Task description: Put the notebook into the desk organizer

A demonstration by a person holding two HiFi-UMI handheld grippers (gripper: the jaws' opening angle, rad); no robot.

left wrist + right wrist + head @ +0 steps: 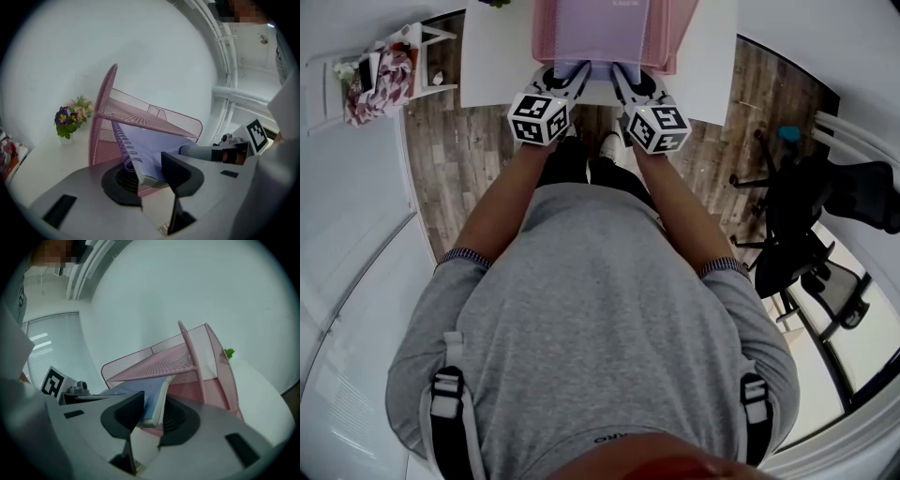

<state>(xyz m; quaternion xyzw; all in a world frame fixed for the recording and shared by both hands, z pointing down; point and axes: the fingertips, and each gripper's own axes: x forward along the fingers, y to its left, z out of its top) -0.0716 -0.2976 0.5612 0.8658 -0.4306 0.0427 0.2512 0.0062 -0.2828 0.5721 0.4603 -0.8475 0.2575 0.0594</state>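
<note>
Far left, at 9 o'clock of the organizer [104, 101]: a small pot of flowers [70, 119] on the white desk [42, 173]. It is near the pink mesh but not touching it.

Left gripper [150, 177]: jaws clamped on the near left corner of the notebook [159, 147], right beside the spiral [123, 140]. The hold takes in only a corner and looks light to me.

Notebook: roughly flat, far end already in the organizer's lower tier under the top shelf [145, 117]. The near end sticks out toward the person at 6 o'clock, so it is not fully in yet.

Right gripper [151, 412]: jaws closed on the near right corner, pages pinched between the pads.

From above, the organizer sits at 12 o'clock of the person, with both grippers side by side at its mouth.

Risks, as I judge them:
- The spiral runs close to the left mesh wall. A coil could catch in the holes, and a push would then skew the notebook or drag the organizer.
- The organizer looks light and loose on the desk. A hard shove could slide it toward 12 o'clock, or sideways into the flowers.
- The jaws are close to the front rim, so going deeper could knock them against it.
- If one side lets go first, the notebook pivots and jams crooked.
- If both let go too soon, the overhanging near end could tip back out.

Far right, at 3 o'clock: a black chair [806, 234], well apart and no concern.
</note>
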